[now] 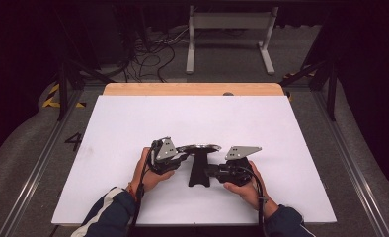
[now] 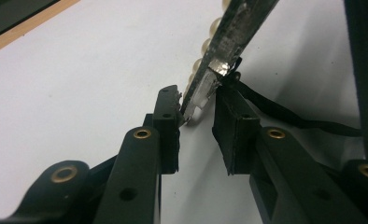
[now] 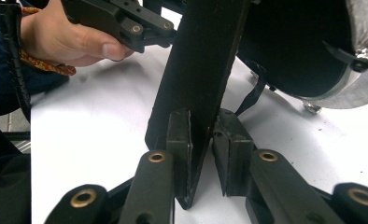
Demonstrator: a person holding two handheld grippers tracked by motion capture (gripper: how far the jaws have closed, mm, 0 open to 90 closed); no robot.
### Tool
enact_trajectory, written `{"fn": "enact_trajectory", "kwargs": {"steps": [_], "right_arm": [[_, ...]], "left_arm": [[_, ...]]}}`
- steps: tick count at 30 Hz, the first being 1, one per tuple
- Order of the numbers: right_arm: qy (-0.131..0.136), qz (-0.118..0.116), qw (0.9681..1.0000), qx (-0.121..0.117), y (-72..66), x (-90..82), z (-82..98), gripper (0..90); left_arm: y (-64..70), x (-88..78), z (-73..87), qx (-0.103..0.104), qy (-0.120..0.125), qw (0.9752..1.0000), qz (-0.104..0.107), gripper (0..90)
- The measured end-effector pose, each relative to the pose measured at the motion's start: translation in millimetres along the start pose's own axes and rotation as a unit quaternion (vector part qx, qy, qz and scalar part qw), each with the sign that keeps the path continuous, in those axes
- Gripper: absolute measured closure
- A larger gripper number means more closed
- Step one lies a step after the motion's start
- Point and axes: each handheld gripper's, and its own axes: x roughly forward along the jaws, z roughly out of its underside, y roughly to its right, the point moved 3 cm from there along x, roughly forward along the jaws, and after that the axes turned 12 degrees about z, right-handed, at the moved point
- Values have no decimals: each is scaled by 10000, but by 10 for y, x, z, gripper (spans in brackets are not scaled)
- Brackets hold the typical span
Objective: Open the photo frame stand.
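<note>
Jaws of the left gripper pinch the silvery clasp end of a pearl bracelet whose beads run along a grey metallic rim; a black cord trails off beside it. On the white worktop, between both hands, stands a black display stand with a round silvery top. Further right, the right gripper has its jaws clamped on the stand's flat upright.

Right gripper clamps the black stand.
</note>
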Motion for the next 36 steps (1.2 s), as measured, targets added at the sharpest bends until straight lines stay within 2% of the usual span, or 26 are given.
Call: {"fn": "enact_trajectory", "kwargs": {"steps": [8,12,20,23,29,36], "right_arm": [[3,42,10000,-44,-13,-8,-6,760],[6,138,9998,-163,-34,-22,-15,745],[174,258,9994,-175,-27,-100,-58,711],[230,348,9987,-276,-46,-130,-74,707],[330,453,9976,-415,-91,-184,-105,706],[420,508,9969,-427,-104,-220,-124,720]], "left_arm": [[2,-73,-19,35,120,9999,85,687],[3,-149,-42,36,231,9996,136,676],[36,-219,-66,119,244,9994,204,649],[40,-223,-72,171,217,9994,200,650],[46,-243,-76,162,253,9993,226,644],[31,-241,-62,111,252,9991,309,637]]}}
